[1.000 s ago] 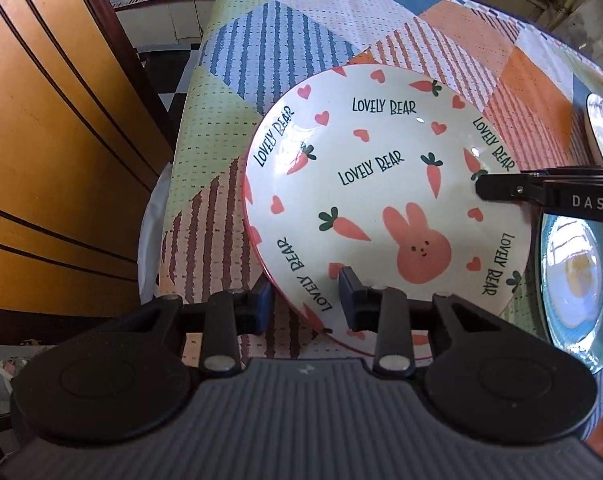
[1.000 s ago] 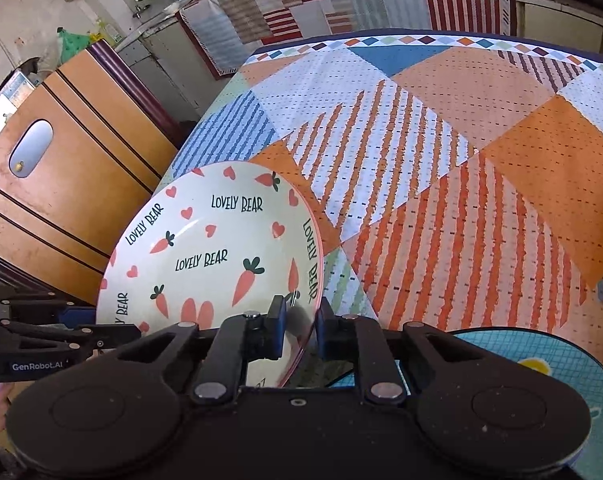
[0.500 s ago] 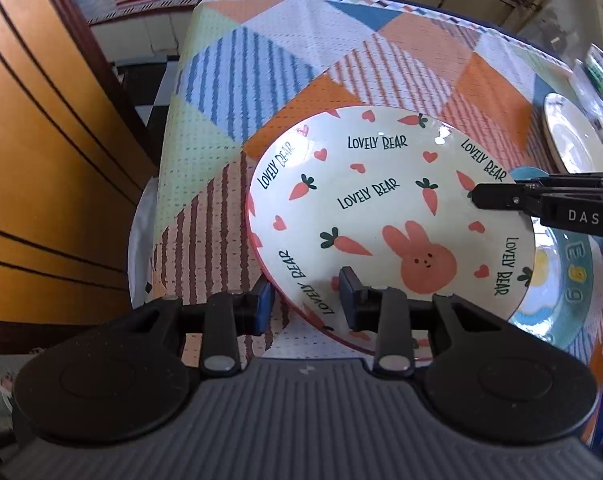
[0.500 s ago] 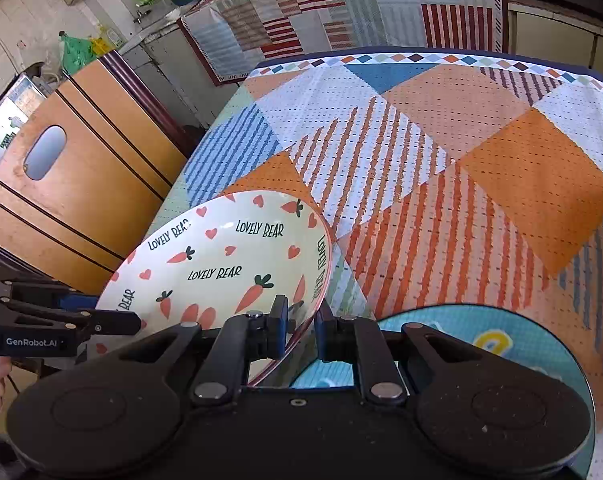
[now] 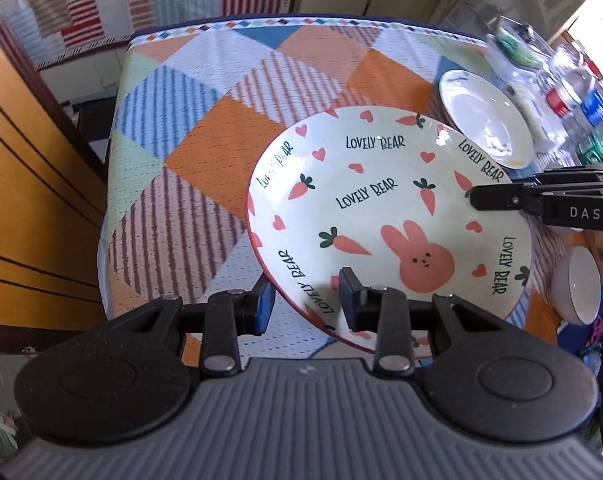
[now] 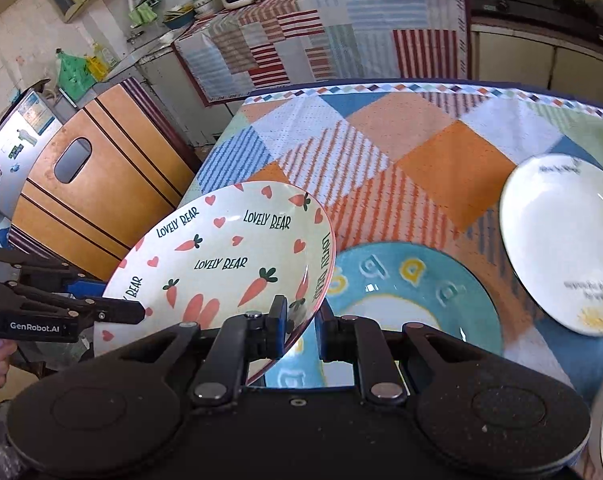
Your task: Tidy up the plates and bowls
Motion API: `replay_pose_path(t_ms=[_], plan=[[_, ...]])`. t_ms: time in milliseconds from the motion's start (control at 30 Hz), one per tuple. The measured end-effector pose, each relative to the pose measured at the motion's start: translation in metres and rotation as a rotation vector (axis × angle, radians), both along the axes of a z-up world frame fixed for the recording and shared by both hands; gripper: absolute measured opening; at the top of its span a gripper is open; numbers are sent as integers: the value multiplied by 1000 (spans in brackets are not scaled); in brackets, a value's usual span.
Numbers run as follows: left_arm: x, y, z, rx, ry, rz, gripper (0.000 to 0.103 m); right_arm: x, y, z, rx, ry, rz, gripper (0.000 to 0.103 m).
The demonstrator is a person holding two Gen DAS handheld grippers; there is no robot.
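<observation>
Glossy ceramic plate (image 5: 381, 208), woven tablecloth (image 5: 205, 148)

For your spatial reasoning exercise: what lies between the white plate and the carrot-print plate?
In the right wrist view, the blue plate lies between the white plate and the carrot-print plate.

In the left wrist view, the bunny plate (image 5: 385, 216) occupies the centre right of the frame, above the table (image 5: 205, 152). The left gripper (image 5: 305, 304) straddles its lower rim; the right gripper (image 5: 471, 196) meets its right rim. A plain plate (image 5: 485, 120) lies on the table at upper right, and a small bowl (image 5: 577, 288) lies at lower right. In the right wrist view, the bunny plate (image 6: 221, 256) sits left of centre, tilted, overlapping the lettered plate (image 6: 417, 284) at centre on the table (image 6: 453, 160). The plain plate (image 6: 561, 240) lies at right, apart from it. A cabinet (image 6: 93, 192) stands at left, beside the table.
</observation>
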State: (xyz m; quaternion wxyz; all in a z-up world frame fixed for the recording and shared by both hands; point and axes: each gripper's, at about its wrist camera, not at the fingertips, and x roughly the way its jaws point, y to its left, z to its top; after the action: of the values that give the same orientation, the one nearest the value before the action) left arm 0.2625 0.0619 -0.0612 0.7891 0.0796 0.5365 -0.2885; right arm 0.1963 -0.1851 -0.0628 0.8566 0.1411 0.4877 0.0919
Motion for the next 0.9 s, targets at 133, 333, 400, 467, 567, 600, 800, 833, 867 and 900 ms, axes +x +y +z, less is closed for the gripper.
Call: replay_pose_path(t_ms=[133, 333, 400, 467, 567, 600, 800, 833, 867, 900], plan=[[-19, -16, 8, 2, -21, -46, 33, -32, -12, 5, 3, -24, -32, 20], [-36, -44, 6, 39, -33, -106, 33, -68, -30, -2, 19, -37, -89, 20], [-38, -53, 4, 51, -35, -122, 33, -73, -36, -7, 24, -30, -107, 20], [-39, -61, 1, 65, -37, -136, 33, -78, -41, -11, 27, -30, -124, 20], [-37, -72, -6, 75, -22, -147, 33, -80, -47, -17, 27, -18, -138, 20], [-36, -74, -8, 78, -16, -148, 33, -81, -50, -19, 30, -11, -143, 20], [-30, -89, -27, 102, 14, -158, 33, -79, -60, -37, 37, 19, -164, 20], [-28, -91, -30, 107, 17, -160, 33, -79, -62, -41, 36, 24, -166, 20], [-27, -93, -33, 111, 19, -156, 33, -78, -62, -43, 34, 31, -168, 20], [-26, -95, -36, 116, 19, -149, 33, -76, -62, -45, 34, 37, -170, 20]])
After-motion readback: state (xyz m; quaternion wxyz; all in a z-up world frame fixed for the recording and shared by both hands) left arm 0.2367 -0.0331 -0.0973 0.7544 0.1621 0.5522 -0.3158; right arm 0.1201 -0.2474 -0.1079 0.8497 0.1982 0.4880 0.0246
